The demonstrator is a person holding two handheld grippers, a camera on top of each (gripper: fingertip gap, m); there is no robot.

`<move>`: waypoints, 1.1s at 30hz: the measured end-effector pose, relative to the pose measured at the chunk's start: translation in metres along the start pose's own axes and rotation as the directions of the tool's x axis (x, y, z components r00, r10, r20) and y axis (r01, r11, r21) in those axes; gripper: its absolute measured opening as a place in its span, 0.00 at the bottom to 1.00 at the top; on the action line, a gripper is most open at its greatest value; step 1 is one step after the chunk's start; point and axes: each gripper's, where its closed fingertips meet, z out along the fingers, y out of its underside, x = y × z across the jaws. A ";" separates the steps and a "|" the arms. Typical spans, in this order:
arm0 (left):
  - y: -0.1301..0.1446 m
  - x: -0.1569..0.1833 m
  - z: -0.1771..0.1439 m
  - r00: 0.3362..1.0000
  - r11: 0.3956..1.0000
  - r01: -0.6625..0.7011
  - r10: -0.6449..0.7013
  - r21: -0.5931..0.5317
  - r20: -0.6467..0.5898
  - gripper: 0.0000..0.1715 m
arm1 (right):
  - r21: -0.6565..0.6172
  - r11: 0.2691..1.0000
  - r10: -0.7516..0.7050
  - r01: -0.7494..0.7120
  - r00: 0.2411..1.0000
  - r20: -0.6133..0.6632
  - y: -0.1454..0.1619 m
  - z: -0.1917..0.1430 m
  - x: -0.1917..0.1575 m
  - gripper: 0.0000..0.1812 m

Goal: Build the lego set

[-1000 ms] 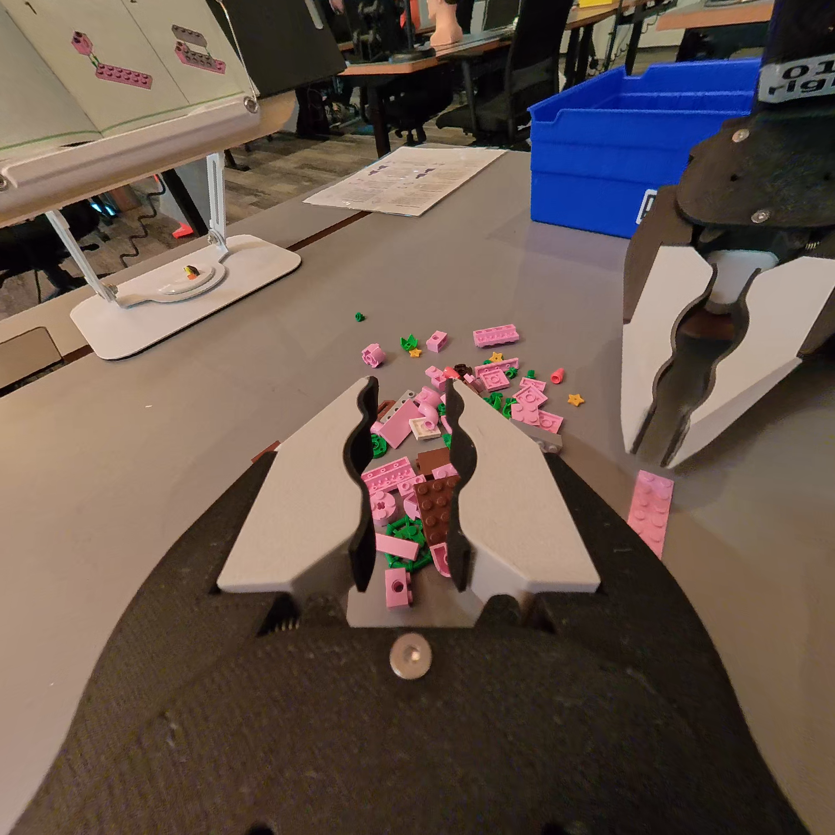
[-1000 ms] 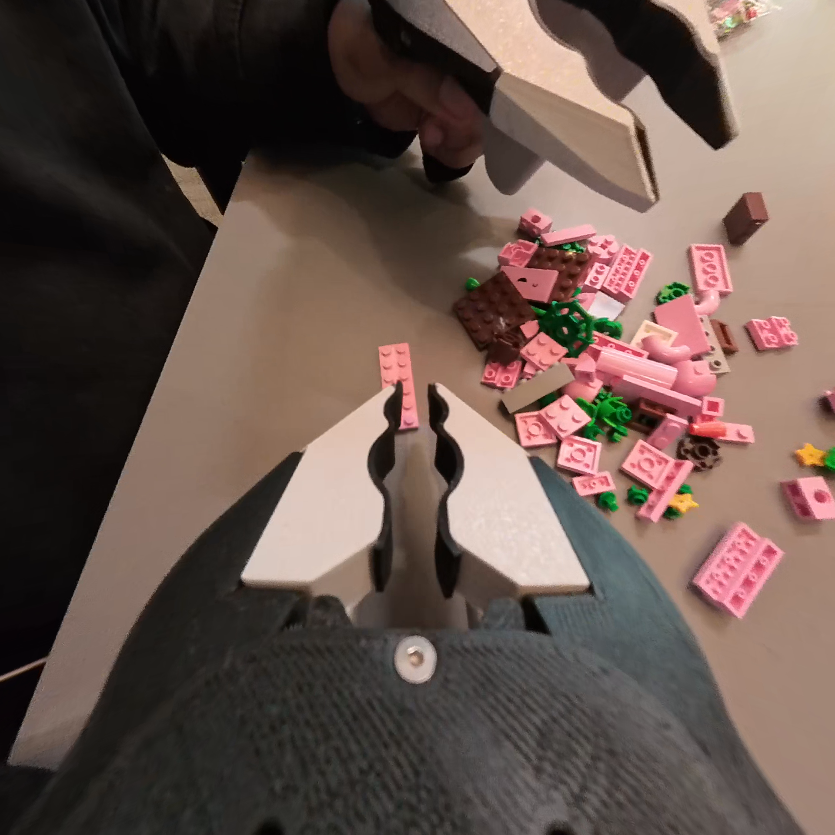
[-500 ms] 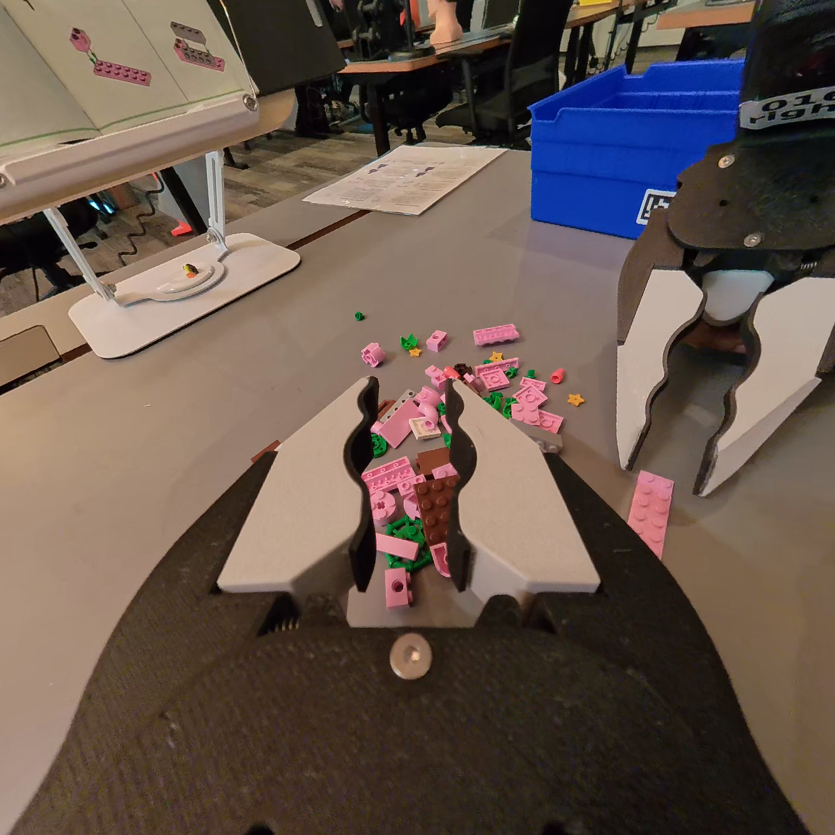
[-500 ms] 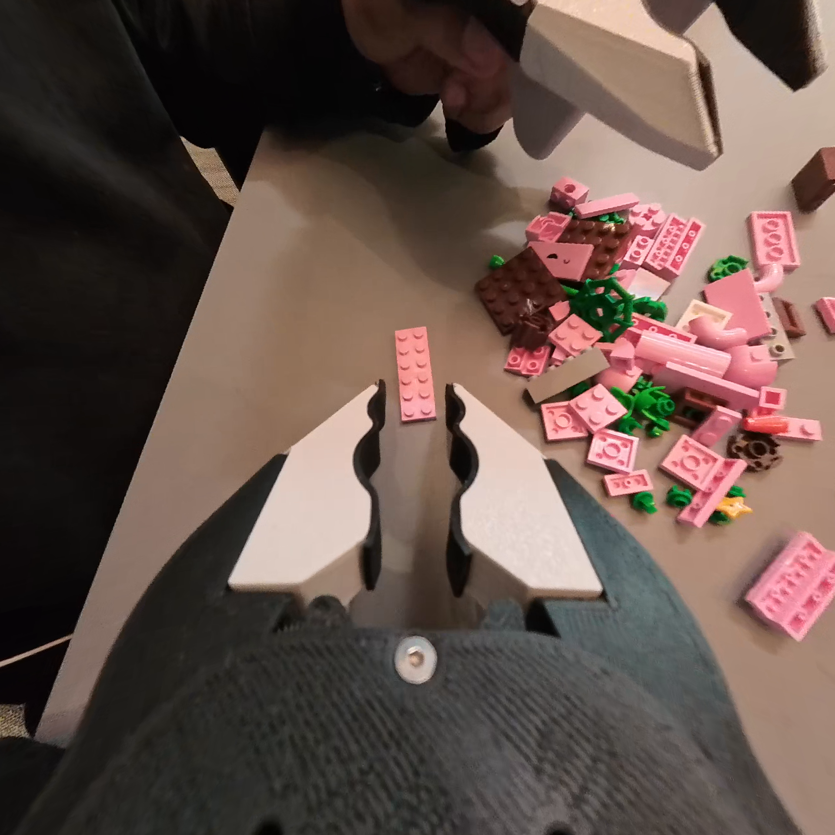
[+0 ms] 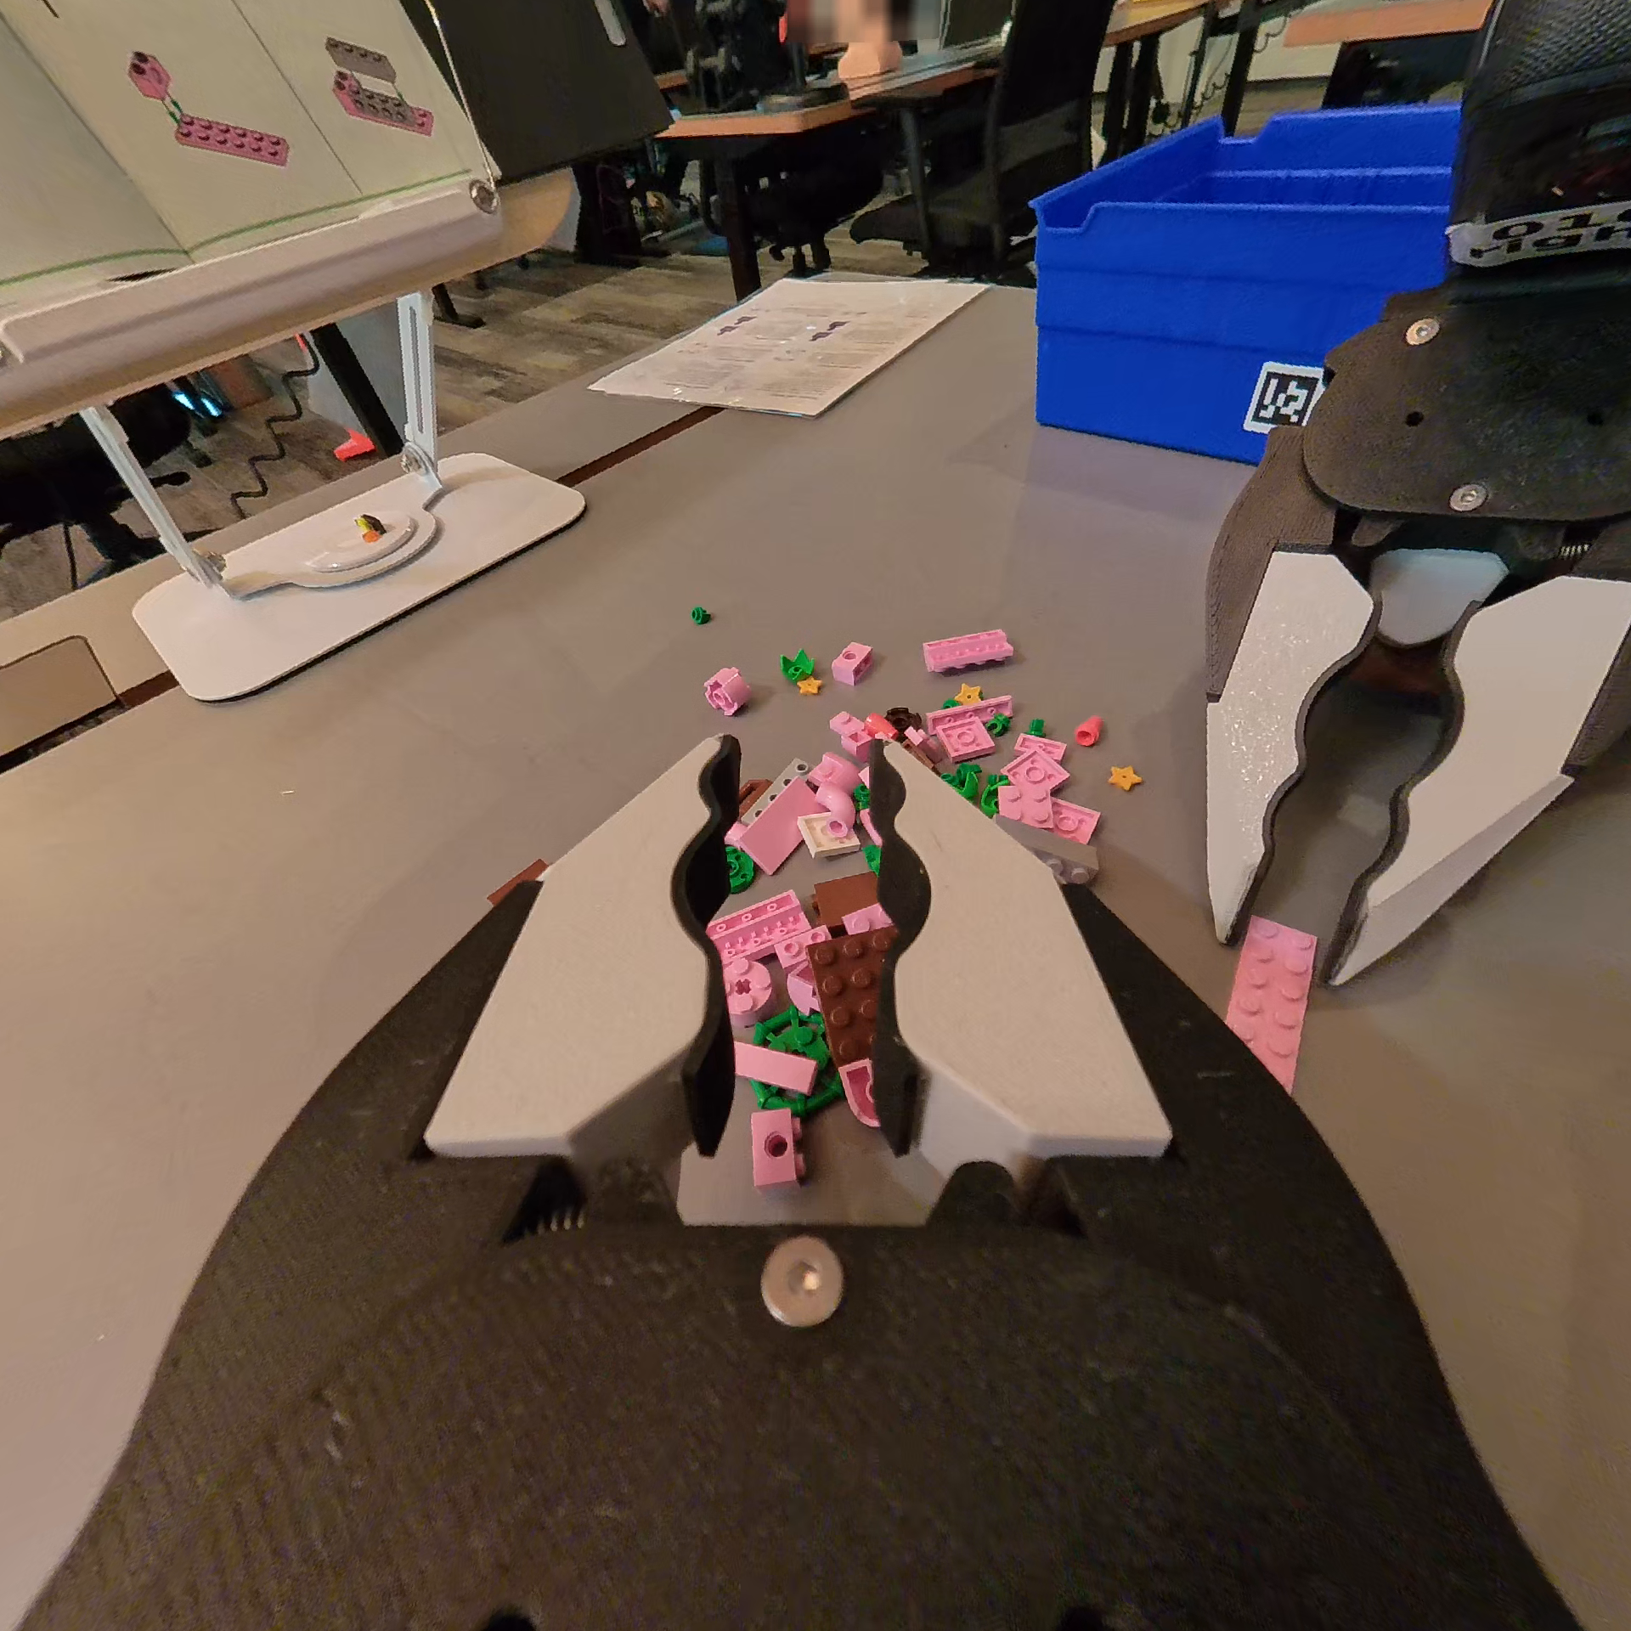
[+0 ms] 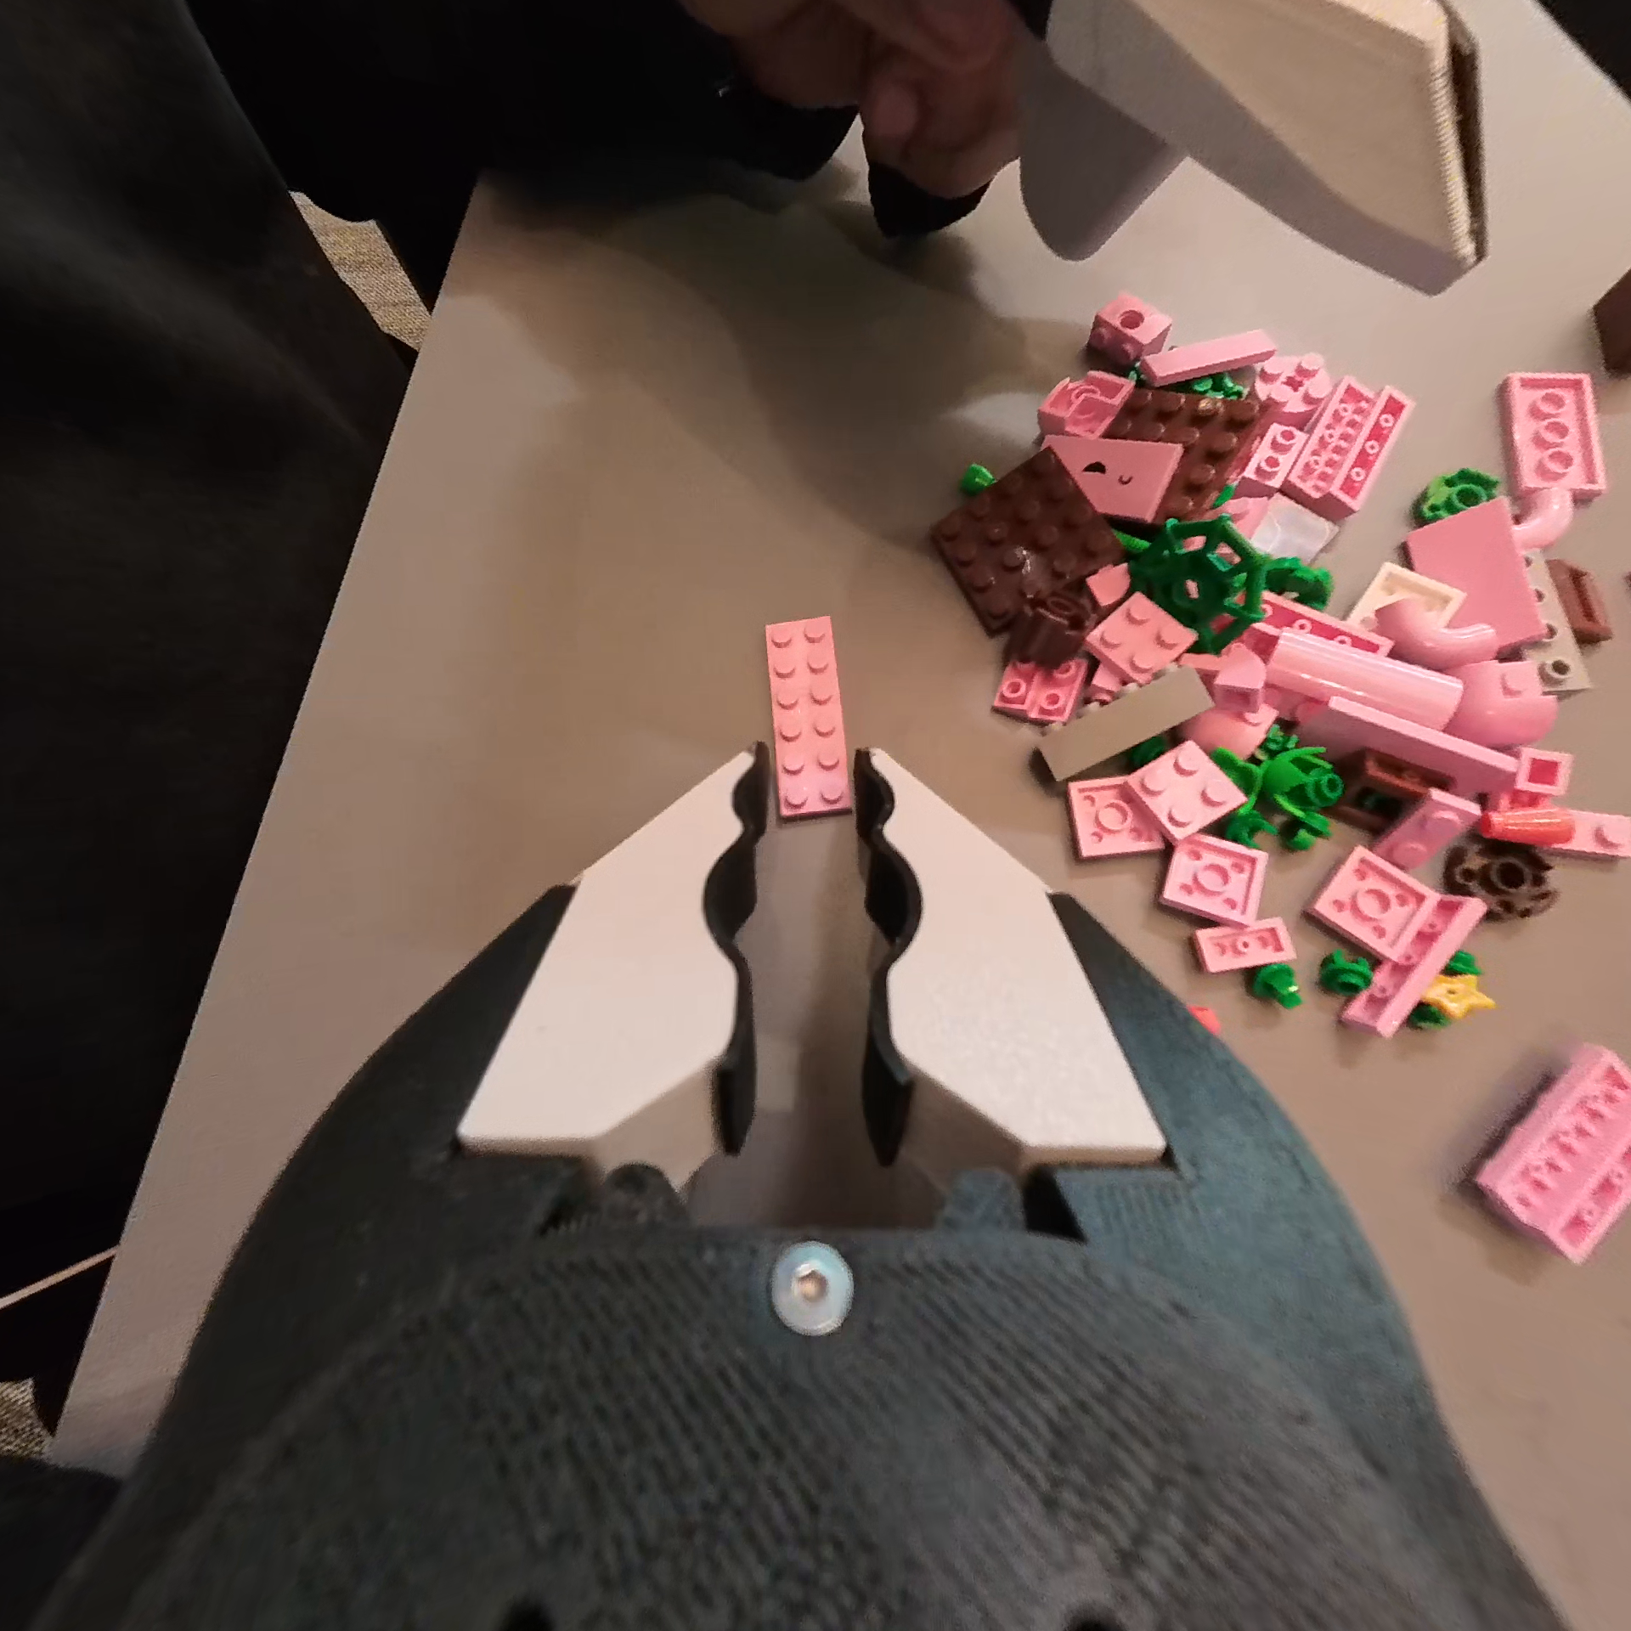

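While the right gripper [image 6: 807, 766] stands tip-down over the grey table [image 6: 565, 494], its jaws are parted and straddle the near end of a long pink plate [image 6: 803, 715] that lies flat on the surface, with a little space on each side and nothing clamped. Just right of that plate sits the loose pile of pink, brown and green lego pieces [image 6: 1280, 635]. Above the pile hangs the left gripper [image 5: 805, 759], its jaws also apart and empty. Behind the pile stand a blue bin [image 5: 1236, 265], an instruction sheet [image 5: 794, 340] and a white stand [image 5: 353, 565].
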 end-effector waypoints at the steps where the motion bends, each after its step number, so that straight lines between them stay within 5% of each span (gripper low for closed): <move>1: 0.000 0.000 0.000 1.000 1.000 0.000 0.000 0.000 0.000 0.16 | 0.000 1.000 0.000 0.000 1.000 0.000 0.000 0.000 0.000 0.10; 9: -0.001 0.007 -0.001 0.999 1.000 -0.022 0.022 0.007 -0.041 0.16 | -0.002 1.000 0.001 -0.001 1.000 0.000 0.000 0.000 0.000 0.08; 11: 0.001 0.038 -0.008 0.968 0.997 -0.070 0.072 0.016 -0.240 0.07 | -0.002 1.000 0.000 0.000 1.000 -0.001 0.000 0.000 0.000 0.08; 13: 0.006 0.081 -0.027 0.857 0.998 -0.059 0.044 -0.012 -0.513 0.09 | -0.002 1.000 -0.003 0.003 1.000 -0.003 0.000 0.000 0.000 0.08; 15: 0.017 0.103 -0.039 0.784 0.992 -0.111 0.048 -0.064 -0.619 0.14 | -0.001 1.000 -0.009 0.009 1.000 0.001 0.000 0.000 -0.001 0.10; 18: 0.035 0.100 -0.029 0.822 0.963 -0.247 0.148 -0.110 -0.550 0.13 | 0.030 0.999 -0.016 0.016 1.000 -0.004 -0.005 -0.002 -0.001 0.14; 33: 0.064 0.113 -0.023 0.791 0.893 -0.384 0.186 -0.237 -0.582 0.06 | 0.044 0.999 -0.031 0.032 0.999 -0.012 -0.010 0.001 -0.001 0.05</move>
